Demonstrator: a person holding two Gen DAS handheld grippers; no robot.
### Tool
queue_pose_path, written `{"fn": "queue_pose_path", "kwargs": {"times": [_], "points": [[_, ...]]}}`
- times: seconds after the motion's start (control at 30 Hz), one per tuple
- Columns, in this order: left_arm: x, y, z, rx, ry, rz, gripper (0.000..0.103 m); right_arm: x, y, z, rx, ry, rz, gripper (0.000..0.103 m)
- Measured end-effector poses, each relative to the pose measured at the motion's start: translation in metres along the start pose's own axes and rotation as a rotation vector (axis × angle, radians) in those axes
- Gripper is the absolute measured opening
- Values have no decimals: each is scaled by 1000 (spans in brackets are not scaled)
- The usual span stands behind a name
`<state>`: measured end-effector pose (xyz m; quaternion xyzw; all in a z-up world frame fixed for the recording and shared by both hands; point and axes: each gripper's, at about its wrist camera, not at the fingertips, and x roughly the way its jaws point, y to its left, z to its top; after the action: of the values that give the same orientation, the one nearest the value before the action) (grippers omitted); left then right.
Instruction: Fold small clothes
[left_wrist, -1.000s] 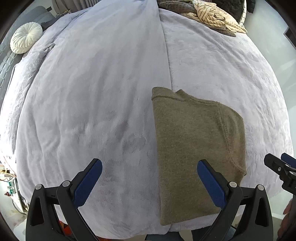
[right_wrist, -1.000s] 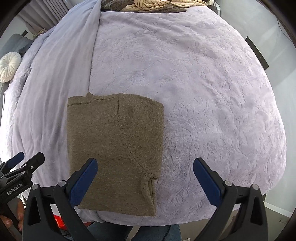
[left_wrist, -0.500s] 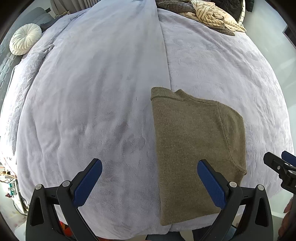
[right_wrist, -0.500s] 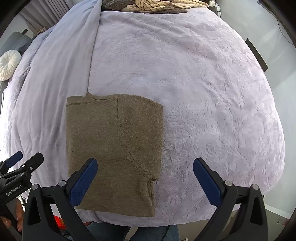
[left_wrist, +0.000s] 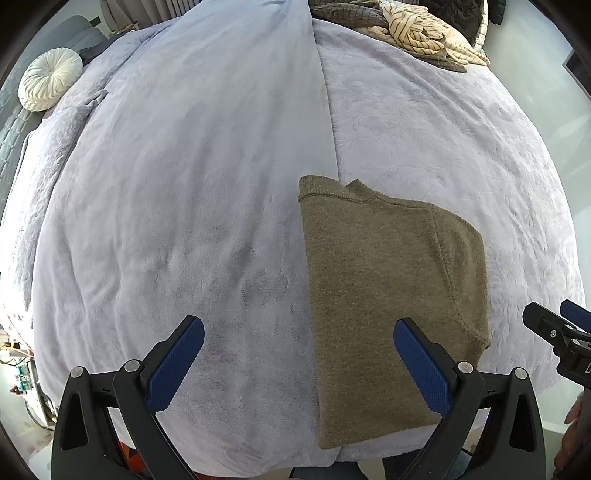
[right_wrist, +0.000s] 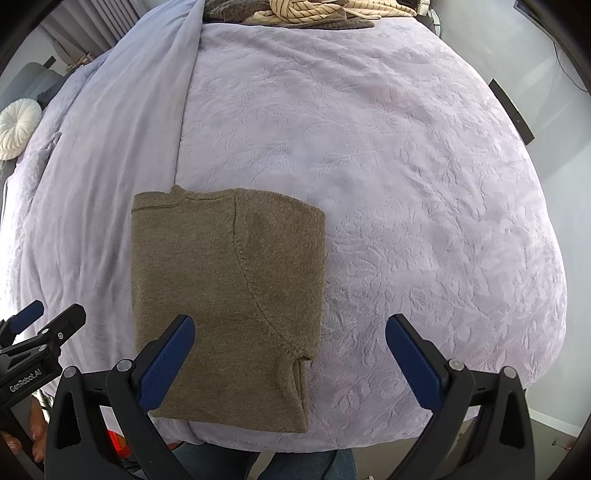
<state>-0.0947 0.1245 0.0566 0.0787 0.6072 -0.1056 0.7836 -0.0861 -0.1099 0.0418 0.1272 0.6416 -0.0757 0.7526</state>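
Sweater (left_wrist: 388, 295) unmoved, both jaws as wide as before.

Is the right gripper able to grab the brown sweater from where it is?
Probably yes. The right gripper is open and empty, and the folded sweater lies flat just ahead, with nothing covering it.

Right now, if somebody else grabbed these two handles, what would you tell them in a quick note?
Left gripper: open, holding nothing, above the bed's near edge.
Right gripper: open, holding nothing, beside it.
Sweater: olive, flat on the blanket, already folded into a narrow rectangle, sleeve tucked in.
Left to do: probably one more fold, bottom up to the collar, then set it aside. More clothes are piled at the far end.
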Motion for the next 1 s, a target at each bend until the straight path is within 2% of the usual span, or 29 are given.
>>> {"fn": "queue_pose_path", "kwargs": {"times": [1.0], "points": [[-4, -3, -1, -2, -9, 1, 103, -2, 2, -1, -2, -2, -2, 103]]}}
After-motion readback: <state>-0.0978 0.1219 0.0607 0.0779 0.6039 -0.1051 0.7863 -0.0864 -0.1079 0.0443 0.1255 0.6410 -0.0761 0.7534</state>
